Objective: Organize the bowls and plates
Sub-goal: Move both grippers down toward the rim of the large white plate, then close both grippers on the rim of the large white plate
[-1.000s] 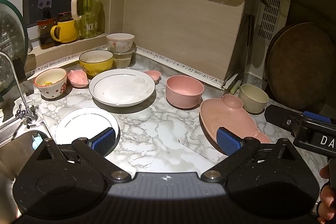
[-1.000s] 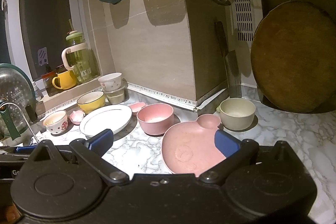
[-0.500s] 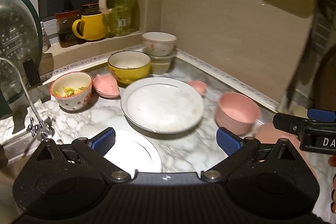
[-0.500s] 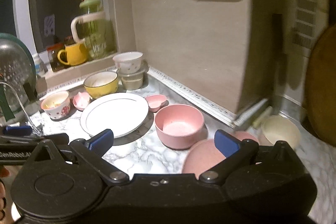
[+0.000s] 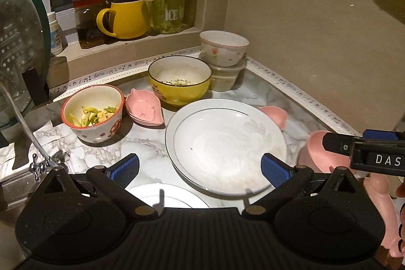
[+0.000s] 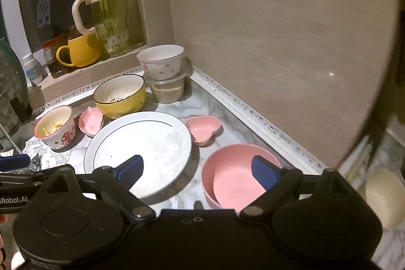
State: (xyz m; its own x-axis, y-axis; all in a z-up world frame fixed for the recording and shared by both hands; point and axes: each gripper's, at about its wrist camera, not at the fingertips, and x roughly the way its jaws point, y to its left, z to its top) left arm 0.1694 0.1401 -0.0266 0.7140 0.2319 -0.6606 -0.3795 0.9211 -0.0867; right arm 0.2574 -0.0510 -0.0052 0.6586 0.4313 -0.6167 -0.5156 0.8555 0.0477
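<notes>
Although both of my grippers are out over the counter, I judge the sorting barely begun: almost every dish lies loose and single on the marble-patterned countertop [image 5: 152, 146]. My landmark is the large round white plate with a thin dark rim line [image 5: 225, 146], the biggest piece, untouched at the middle. Just right of it sits the round pink bowl [image 6: 238, 176], empty. Behind the plate is the yellow bowl with a dark rim [image 5: 179, 79], holding scraps, and beyond that the white floral bowl [image 5: 224, 47], resting on a lidded clear plastic tub [image 5: 226, 77], the only stack I can see. Left of the plate stands the white mushroom-print cup with a red rim [image 5: 92, 113], with green food bits inside. Smallest are the pink leaf-shaped dish [image 5: 144, 109] between cup and plate, and the pink heart-shaped dish [image 6: 203, 129] behind the plate's right edge.

My left gripper [image 5: 200, 170] is spread wide and holds nothing; my right gripper [image 6: 200, 170] is likewise wide apart and empty, hovering over the pink bowl.

A second white plate [image 5: 164, 194] near the big plate is mostly covered by my left gripper. A cream bowl [image 6: 384, 196] far right is blurred and cut off.
</notes>
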